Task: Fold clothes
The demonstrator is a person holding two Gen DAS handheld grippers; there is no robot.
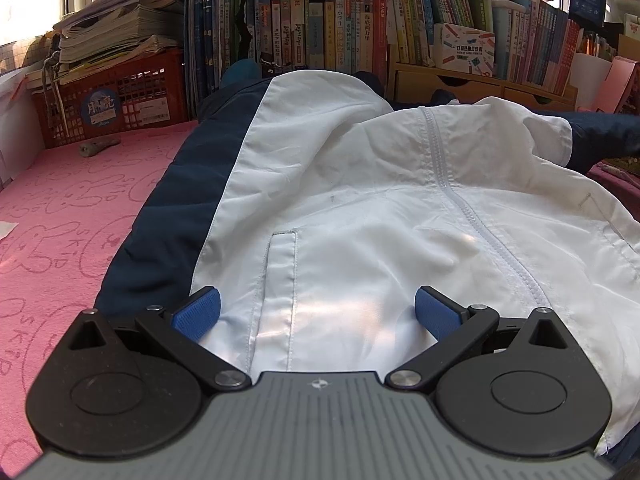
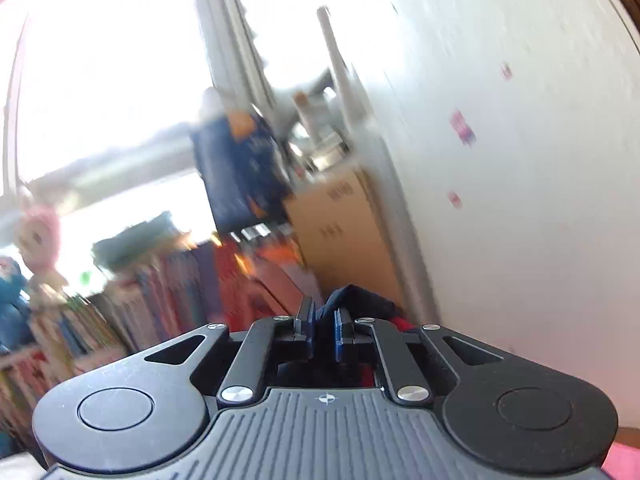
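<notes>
A white jacket (image 1: 340, 184) with navy side panels (image 1: 176, 216) lies spread on the pink mat (image 1: 60, 216), its zipper (image 1: 454, 188) running up the middle. My left gripper (image 1: 318, 308) stands open low over the jacket's hem, its blue pads (image 1: 198, 314) on either side of a pocket seam (image 1: 282, 280), with white cloth lying between them but not pinched. In the blurred right wrist view, my right gripper (image 2: 323, 314) is raised and tilted, its jaws shut on a fold of navy fabric (image 2: 360, 300) that sticks up past the fingertips.
A red crate (image 1: 120, 100) stacked with papers stands at the back left. A long row of books (image 1: 320, 32) lines the back. A small grey object (image 1: 98, 147) lies on the mat. The right wrist view shows a white wall (image 2: 520, 160), a cardboard box (image 2: 340, 220) and plush toys (image 2: 38, 240).
</notes>
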